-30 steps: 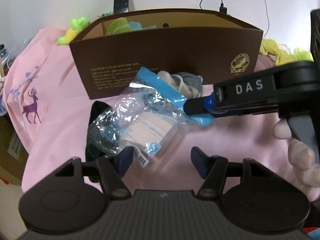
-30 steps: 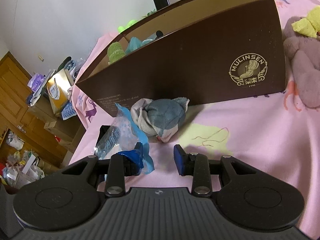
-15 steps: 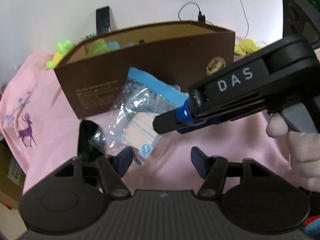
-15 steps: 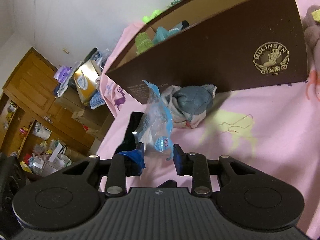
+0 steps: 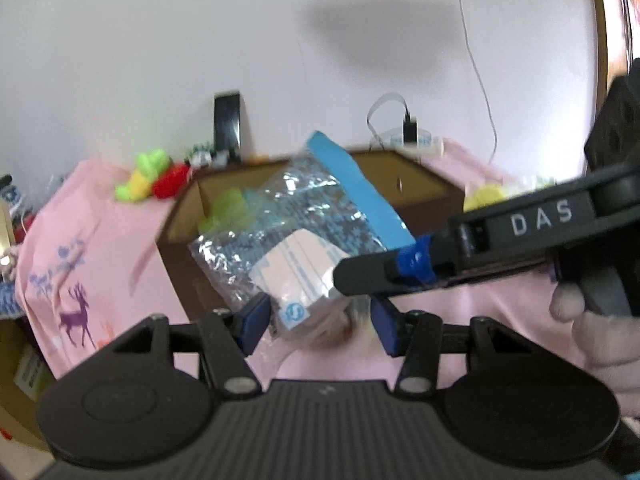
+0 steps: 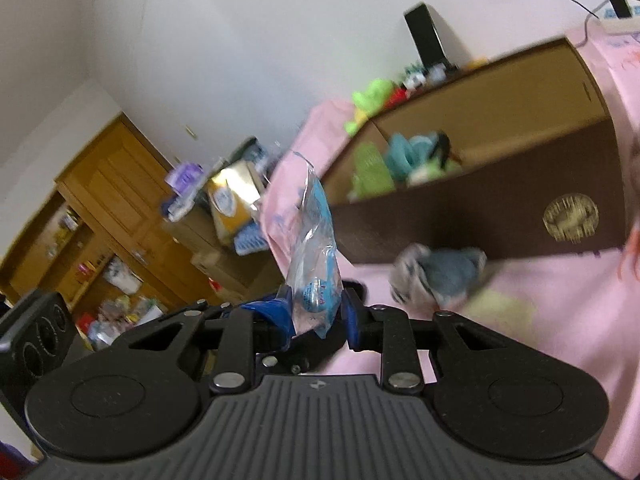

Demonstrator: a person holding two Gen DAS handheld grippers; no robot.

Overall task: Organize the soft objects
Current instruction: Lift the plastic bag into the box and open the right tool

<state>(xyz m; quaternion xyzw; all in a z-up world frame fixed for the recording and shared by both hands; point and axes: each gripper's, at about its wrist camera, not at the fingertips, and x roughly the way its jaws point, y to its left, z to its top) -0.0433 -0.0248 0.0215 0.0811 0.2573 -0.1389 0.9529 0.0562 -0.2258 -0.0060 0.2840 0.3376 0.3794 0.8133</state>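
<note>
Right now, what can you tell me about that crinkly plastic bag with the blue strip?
The plastic bag is a clear, shiny, crinkled pouch with a light blue band along one edge and a white printed label near the bottom; something blue-patterned shows inside. It is lifted off the pink cloth, hanging tilted in front of the brown box. The right gripper, whose jaws have just been closing, pinches its lower edge. The left gripper sits just below with the bag's lower corner between its fingers, apparently not pressing it.
</note>
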